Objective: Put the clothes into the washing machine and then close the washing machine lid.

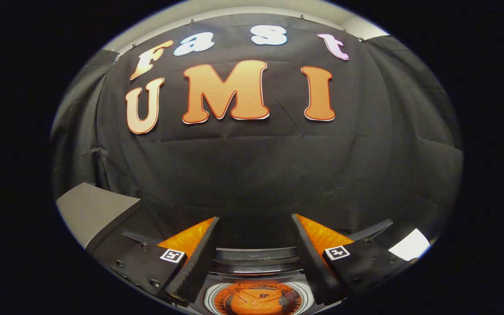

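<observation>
One orange garment (256, 301) in washer drum (210, 295), gripper (255, 253) jaws apart, empty

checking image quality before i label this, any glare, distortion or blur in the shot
Gripper view: strong fisheye bending, so the booth wall bulges; the open hand-held gripper shows sharp, nothing between its fingers; the washing machine drum glows bright orange around the clothes below the fingers; a white glare patch sits beside the right finger.

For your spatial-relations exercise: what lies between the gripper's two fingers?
In the gripper view, the open gripper holds nothing; between its fingers show the washing machine rim and, lower, the orange clothes in its drum.
</observation>
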Tool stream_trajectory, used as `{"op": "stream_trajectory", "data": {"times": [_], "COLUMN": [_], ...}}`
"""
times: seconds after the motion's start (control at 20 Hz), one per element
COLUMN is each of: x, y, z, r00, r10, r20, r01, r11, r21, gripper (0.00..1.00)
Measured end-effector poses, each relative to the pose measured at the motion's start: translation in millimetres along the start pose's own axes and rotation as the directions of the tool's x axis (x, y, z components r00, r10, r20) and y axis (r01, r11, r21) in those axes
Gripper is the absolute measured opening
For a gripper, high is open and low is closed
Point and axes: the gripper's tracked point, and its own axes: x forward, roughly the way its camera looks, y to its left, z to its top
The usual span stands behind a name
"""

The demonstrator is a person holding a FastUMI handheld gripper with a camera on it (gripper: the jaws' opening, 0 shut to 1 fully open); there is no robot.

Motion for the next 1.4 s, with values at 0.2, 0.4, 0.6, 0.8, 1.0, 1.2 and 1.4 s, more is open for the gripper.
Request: {"op": "stream_trajectory", "data": {"times": [0.2, 0.4, 0.6, 0.8, 1.0, 1.2, 1.4], "x": [-9, -14, -21, -32, -43, -58, -70], "y": [1, 1, 2, 3, 3, 3, 4], "z": [-5, -10, -14, -24, -36, -65, -83], "r00": [1.000, 1.000, 1.000, 0.999, 0.999, 0.993, 0.990], "r10": [0.006, 0.006, 0.004, 0.014, 0.019, 0.028, 0.041], "r20": [0.001, -0.012, -0.017, -0.029, -0.041, -0.111, -0.135], "r01": [-0.006, -0.006, -0.004, -0.014, -0.018, -0.025, -0.033], "r11": [1.000, 1.000, 1.000, 1.000, 1.000, 0.999, 0.997], "r21": [0.000, 0.001, 0.003, 0.005, 0.008, 0.027, 0.064], "gripper": [1.00, 1.00, 1.00, 1.00, 1.00, 1.00, 1.00]}}
